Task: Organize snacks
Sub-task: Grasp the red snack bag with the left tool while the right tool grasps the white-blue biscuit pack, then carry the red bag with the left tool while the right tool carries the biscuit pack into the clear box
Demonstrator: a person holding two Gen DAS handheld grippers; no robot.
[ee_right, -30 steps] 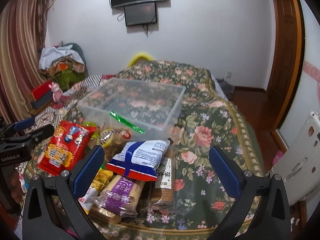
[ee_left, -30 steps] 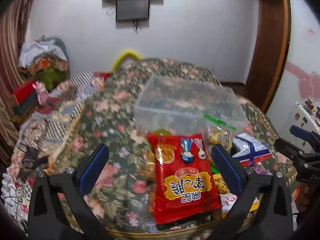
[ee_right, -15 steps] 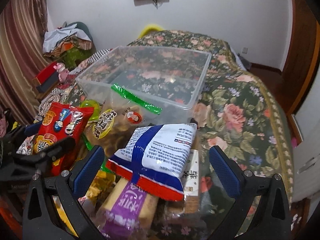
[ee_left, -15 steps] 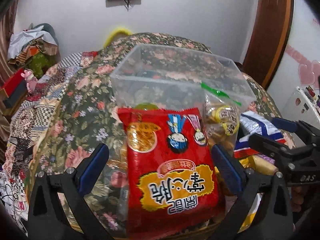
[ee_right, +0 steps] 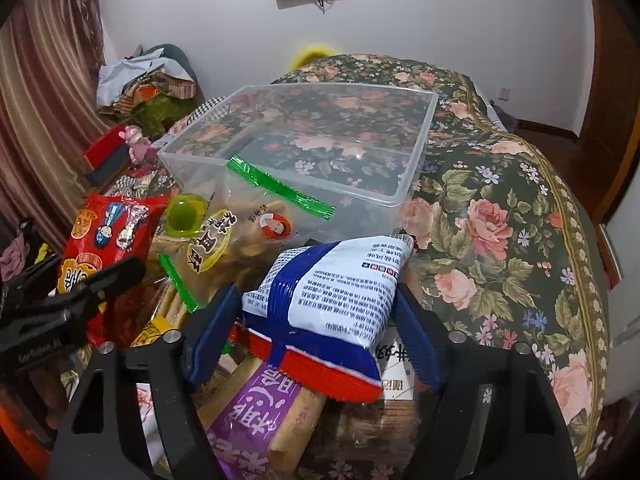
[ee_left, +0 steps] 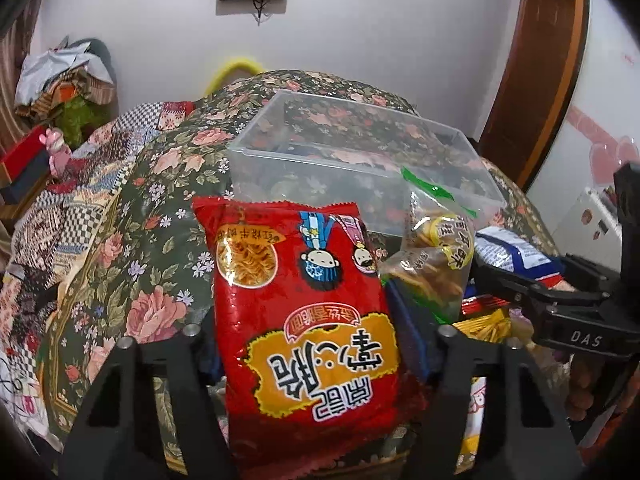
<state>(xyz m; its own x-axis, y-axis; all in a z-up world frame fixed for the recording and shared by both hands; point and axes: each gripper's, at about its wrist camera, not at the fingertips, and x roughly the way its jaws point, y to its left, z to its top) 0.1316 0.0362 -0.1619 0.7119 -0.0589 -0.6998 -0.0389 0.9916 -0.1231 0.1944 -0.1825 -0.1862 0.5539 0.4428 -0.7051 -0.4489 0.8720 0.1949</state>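
Note:
My left gripper [ee_left: 312, 332] is shut on a red noodle snack bag [ee_left: 304, 312] and holds it in front of the clear plastic bin [ee_left: 360, 168]. My right gripper [ee_right: 316, 320] is shut on a white and blue snack bag [ee_right: 332, 288], just before the same bin [ee_right: 416, 168]. The bin looks empty; the floral cloth shows through it. The red bag also shows at the left of the right wrist view [ee_right: 104, 236], with the left gripper's arm below it.
A pile of snacks lies at the near edge: a zip bag of biscuits with a green seal [ee_right: 240, 236], a green jelly cup [ee_right: 184, 220], a purple packet [ee_right: 260, 416]. The floral tablecloth [ee_right: 500, 240] stretches right of the bin. Clutter sits at the far left.
Both grippers moved forward and down onto the pile and closed: the left on the red bag, the right on the white and blue bag. The bin looks nearer.

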